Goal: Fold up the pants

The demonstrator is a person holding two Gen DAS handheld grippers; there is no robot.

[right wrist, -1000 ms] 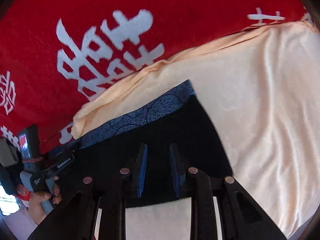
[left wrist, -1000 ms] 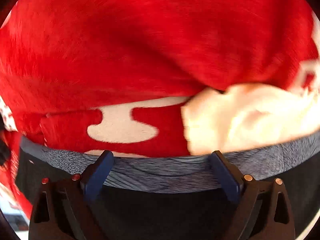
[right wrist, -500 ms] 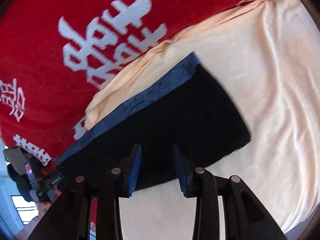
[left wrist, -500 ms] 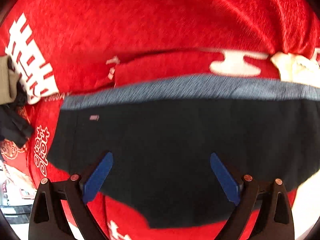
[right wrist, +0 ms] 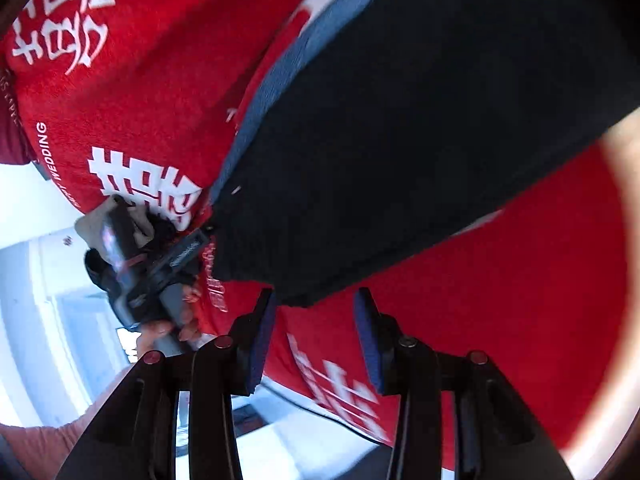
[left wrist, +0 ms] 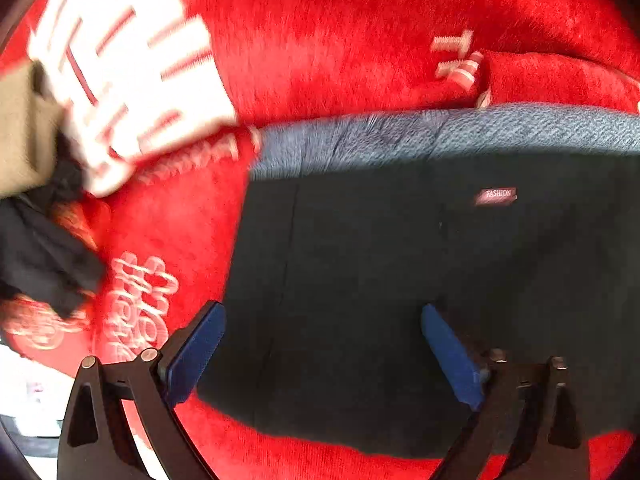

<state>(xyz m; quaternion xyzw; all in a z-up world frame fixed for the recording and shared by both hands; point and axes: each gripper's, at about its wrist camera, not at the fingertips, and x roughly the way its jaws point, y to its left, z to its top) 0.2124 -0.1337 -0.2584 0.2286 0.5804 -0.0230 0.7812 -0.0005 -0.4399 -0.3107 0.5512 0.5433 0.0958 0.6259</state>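
Folded flat on a plush red blanket with white lettering (left wrist: 340, 40): black fabric pants with a grey-blue knit waistband (left wrist: 400, 280), long axis running side to side in the left wrist view, waistband on the far edge. Left hand-held gripper (left wrist: 320, 344) spread wide directly over the near half, nothing pinched, apparently nearer. Right hand-held gripper (right wrist: 316, 336), jaws just opening and empty, parted just short of the pants' near hem.
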